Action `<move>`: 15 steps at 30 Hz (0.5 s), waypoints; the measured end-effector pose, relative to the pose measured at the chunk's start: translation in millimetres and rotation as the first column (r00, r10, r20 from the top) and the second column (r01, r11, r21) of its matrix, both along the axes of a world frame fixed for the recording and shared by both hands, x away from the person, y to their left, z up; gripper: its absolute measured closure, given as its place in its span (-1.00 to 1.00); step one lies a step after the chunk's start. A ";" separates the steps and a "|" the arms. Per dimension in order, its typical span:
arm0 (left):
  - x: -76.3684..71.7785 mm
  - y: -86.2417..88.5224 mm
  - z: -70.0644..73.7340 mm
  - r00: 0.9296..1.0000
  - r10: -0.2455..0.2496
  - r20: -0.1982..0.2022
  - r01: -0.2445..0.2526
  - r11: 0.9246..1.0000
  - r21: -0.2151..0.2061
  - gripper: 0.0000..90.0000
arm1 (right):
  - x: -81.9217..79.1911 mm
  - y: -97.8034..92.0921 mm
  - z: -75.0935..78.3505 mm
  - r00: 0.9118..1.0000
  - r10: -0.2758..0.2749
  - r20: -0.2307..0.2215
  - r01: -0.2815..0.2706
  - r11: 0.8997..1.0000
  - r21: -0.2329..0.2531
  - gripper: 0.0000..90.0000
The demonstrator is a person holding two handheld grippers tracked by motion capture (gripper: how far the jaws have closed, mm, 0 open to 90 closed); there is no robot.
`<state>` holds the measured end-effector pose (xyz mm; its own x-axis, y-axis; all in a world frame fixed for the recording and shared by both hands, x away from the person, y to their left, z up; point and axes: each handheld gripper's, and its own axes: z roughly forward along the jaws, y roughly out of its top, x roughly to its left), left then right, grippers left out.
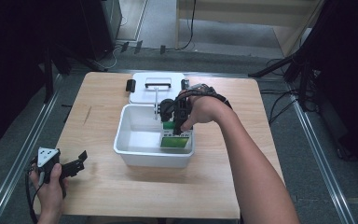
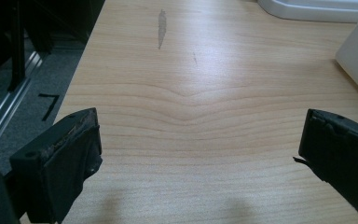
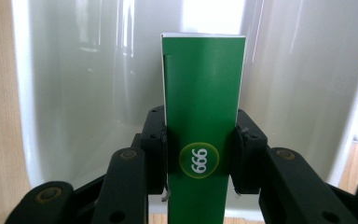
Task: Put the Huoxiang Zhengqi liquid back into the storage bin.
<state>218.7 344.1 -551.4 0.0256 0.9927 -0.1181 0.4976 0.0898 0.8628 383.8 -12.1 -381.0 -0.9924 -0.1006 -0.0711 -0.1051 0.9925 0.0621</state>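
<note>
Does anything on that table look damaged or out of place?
Only small things: a grey scuff mars the table, and the left gripper has frayed pads. The green box sits straight in the right gripper.

The green box [image 3: 200, 140] is cut off at the bottom edge of the right gripper view. In the high view, its lower part is hidden inside the white bin [image 1: 135, 154].

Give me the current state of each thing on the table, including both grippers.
White bin: open, upright on the table.
Lid: off, lying flat behind the bin.
Green box: clamped between the jaws, held over the bin's inside.
Second green box: lying inside the bin.
Right gripper: shut on the green box.
Left gripper: open, holding nothing, low over the table.
</note>
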 end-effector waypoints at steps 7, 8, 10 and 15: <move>0.1 0.0 0.0 1.000 0.000 0.000 0.000 1.000 0.000 -1.00 | 1.1 6.1 -6.5 1.000 -0.002 0.008 0.002 0.999 -0.035 0.43; 0.1 0.0 0.0 1.000 0.000 0.000 0.000 1.000 0.000 -1.00 | 1.0 6.6 -6.6 1.000 -0.007 0.009 0.007 0.999 -0.034 0.43; 0.1 -0.1 0.0 1.000 0.000 0.000 0.000 1.000 0.000 -1.00 | 1.3 6.9 -6.4 1.000 -0.013 0.013 0.013 0.999 -0.039 0.43; 0.1 -0.2 0.0 1.000 0.001 -0.001 -0.001 1.000 0.001 -1.00 | 1.2 6.7 -7.7 1.000 -0.023 0.004 0.023 0.999 -0.025 0.39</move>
